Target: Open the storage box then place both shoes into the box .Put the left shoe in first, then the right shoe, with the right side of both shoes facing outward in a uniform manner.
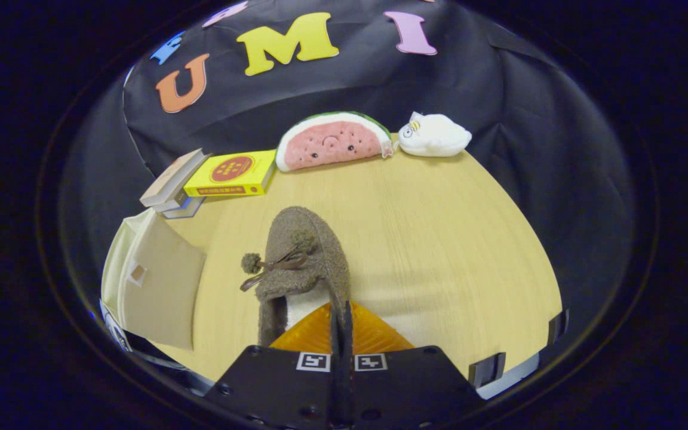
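Between my fingers: the brown fuzzy shoe (303,263), its heel rim pinched as my gripper (341,325) clenches on it. Long axis runs straight ahead, toe away. Left of the shoe, the storage box (156,286) stands open.

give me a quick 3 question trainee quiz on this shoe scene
1. True or false: the fingers are closed on the heel rim of the shoe.
2. What lies at the table's far edge, next to the watermelon plush? A) white plush B) mug C) second shoe
3. Fill in: the open box sits to the shoe's ____.

Key: 1 true; 2 A; 3 left
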Motion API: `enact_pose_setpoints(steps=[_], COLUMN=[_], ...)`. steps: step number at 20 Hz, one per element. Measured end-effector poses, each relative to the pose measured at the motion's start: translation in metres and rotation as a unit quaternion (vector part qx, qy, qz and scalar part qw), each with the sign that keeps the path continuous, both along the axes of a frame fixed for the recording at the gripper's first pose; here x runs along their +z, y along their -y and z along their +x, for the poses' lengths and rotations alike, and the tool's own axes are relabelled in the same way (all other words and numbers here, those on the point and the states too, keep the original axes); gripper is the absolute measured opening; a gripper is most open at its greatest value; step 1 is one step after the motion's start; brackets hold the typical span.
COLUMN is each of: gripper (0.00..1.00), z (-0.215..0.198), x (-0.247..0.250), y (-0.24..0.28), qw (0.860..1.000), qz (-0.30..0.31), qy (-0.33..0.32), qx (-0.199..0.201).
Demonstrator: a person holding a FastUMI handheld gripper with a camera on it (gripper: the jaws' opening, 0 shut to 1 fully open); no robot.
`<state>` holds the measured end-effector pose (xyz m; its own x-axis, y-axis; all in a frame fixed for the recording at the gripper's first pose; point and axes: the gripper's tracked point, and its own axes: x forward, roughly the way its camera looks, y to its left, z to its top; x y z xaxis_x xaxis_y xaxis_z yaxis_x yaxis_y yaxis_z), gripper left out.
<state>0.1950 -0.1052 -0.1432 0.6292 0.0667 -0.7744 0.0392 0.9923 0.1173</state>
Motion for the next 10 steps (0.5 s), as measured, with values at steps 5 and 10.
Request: enact_pose_setpoints(steps=[5, 10], gripper=[0.0, 0.0], z=[-0.01, -0.021], x=[0.064, 0.112], y=[-0.043, -0.095], qw=[0.999, 0.996], qz=[0.023, 0.049], qy=[0.04, 0.07], qx=[0.008, 0.013])
